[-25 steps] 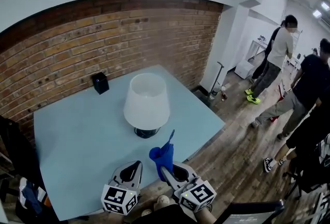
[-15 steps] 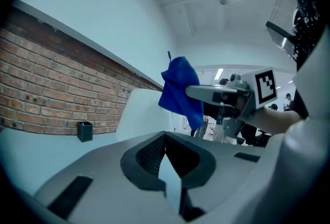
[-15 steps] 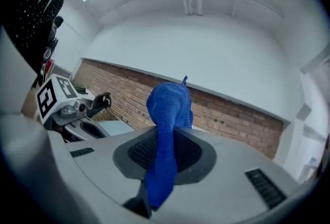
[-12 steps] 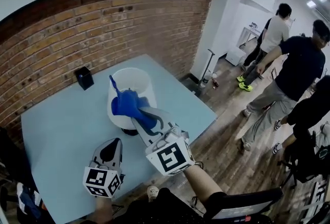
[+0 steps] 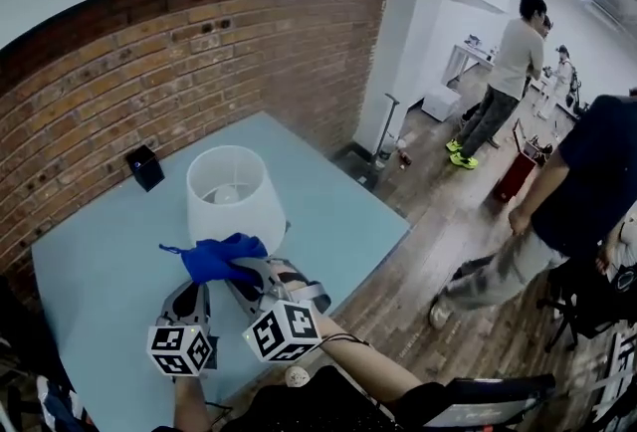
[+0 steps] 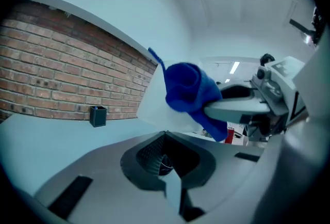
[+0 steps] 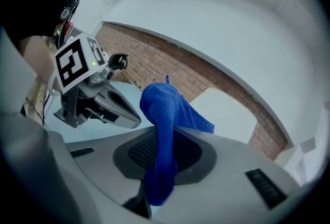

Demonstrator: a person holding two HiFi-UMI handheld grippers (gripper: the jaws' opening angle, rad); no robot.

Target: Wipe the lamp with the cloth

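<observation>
Head view, with both gripper views. A table lamp [image 5: 235, 193] with a white tapered shade stands upright on a pale blue table [image 5: 95, 256]; its open top shows the bulb inside, and its base is hidden behind the shade and the cloth.

The right gripper [image 5: 242, 271] reaches toward the lamp from the near side. Its jaws are closed on a blue cloth [image 5: 213, 258]. In the right gripper view the cloth runs up between the jaws and bunches into a rounded wad above them. That wad lies against the near lower part of the shade, with one corner trailing out to the lamp's left (actual contact with the shade cannot be confirmed from these angles).

The left gripper [image 5: 189, 293] sits on the near side of the lamp, just beside the right gripper and below the cloth. Its jaws are brought together with nothing between them, and its view looks up at the shade and the cloth.

A small black box [image 5: 145, 167] stands on the table beyond the lamp, close to the brick wall [image 5: 199, 62]. To the lamp's right, past the table edge, people [image 5: 506, 72] stand on a wooden floor [image 5: 438, 221].
</observation>
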